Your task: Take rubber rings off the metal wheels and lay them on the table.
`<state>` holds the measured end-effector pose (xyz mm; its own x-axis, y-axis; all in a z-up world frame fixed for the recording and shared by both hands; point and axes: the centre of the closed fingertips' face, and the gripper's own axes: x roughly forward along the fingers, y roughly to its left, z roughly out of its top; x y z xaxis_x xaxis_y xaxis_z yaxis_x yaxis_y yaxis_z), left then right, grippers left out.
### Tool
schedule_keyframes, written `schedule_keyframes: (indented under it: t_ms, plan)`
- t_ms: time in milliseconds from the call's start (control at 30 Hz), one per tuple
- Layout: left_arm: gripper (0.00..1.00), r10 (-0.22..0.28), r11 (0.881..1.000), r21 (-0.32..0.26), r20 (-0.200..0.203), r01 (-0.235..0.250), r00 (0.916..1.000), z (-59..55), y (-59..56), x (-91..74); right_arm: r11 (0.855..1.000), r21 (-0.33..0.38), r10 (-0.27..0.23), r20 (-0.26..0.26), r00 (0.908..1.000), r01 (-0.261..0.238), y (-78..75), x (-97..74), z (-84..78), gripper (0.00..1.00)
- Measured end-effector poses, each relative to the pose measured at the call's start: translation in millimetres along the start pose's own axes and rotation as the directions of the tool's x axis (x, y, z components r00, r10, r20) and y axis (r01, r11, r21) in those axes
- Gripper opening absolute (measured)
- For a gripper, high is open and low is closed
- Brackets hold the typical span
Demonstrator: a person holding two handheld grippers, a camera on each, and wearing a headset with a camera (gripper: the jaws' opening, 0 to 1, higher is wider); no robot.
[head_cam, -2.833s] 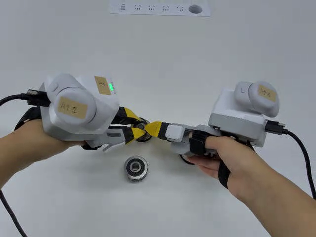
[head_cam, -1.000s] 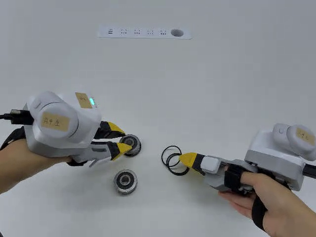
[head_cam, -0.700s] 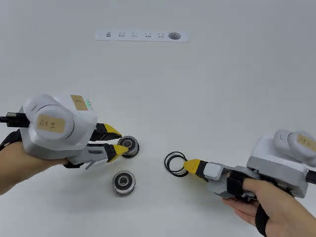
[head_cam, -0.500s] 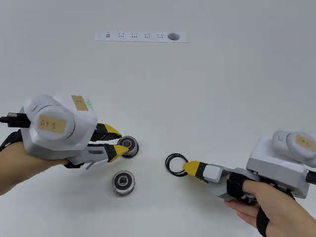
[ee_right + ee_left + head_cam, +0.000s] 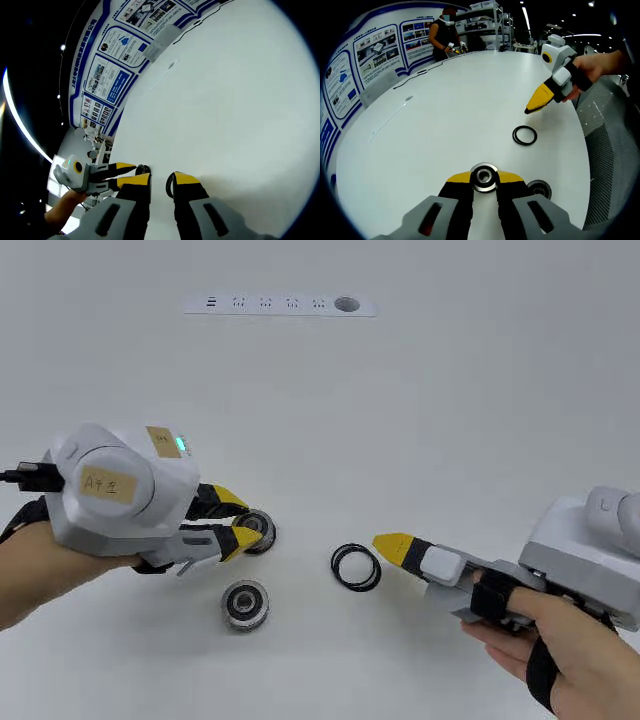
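- Lower centre-left of the head view: a loose metal wheel [image 5: 245, 603] lies flat on the white table [image 5: 450, 420]. A dark band circles its hub, probably a rubber ring yet to come off. It looks stiff, smooth and heavy for its size, likely to slide or roll, so it should be clamped across its flat faces.
- Lower right: the right gripper [image 5: 390, 544] has its jaws a narrow gap apart with nothing between them. Its yellow tip points at the rings, near them and apparently not touching.
- Centre: two black rubber rings [image 5: 355, 567] lie overlapping on the table. They look thin, light, soft and stretchy, and would flop if lifted. A pinch on a short stretch of the rim should suit.
- Middle left: the left gripper [image 5: 238, 518] is clamped on a second wheel [image 5: 256, 530], with the hub held between the yellow tips in the left gripper view.
- Top centre-left: a white power strip [image 5: 280, 305] lies well apart from everything else.
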<state>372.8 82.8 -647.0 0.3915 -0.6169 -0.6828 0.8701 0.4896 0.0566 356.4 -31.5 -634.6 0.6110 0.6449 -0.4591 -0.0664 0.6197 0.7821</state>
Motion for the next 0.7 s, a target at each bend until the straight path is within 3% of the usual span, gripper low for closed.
schedule_keyframes:
  t_ms: [267, 700]
  plan:
    - [0.17, -0.006, 1.000, -0.004, -0.001, 0.006, 1.0000, -1.7, 0.2, 2.8, 0.999, 0.003, 0.047, -0.013, 0.9988, -0.047, 12.4, 8.2, -3.8, 0.19]
    - [0.15, -0.011, 1.000, -0.015, -0.002, 0.011, 0.9999, -4.3, 0.5, 2.8, 0.998, 0.023, 0.052, -0.017, 0.9985, -0.052, 13.4, 11.2, -5.8, 0.18]
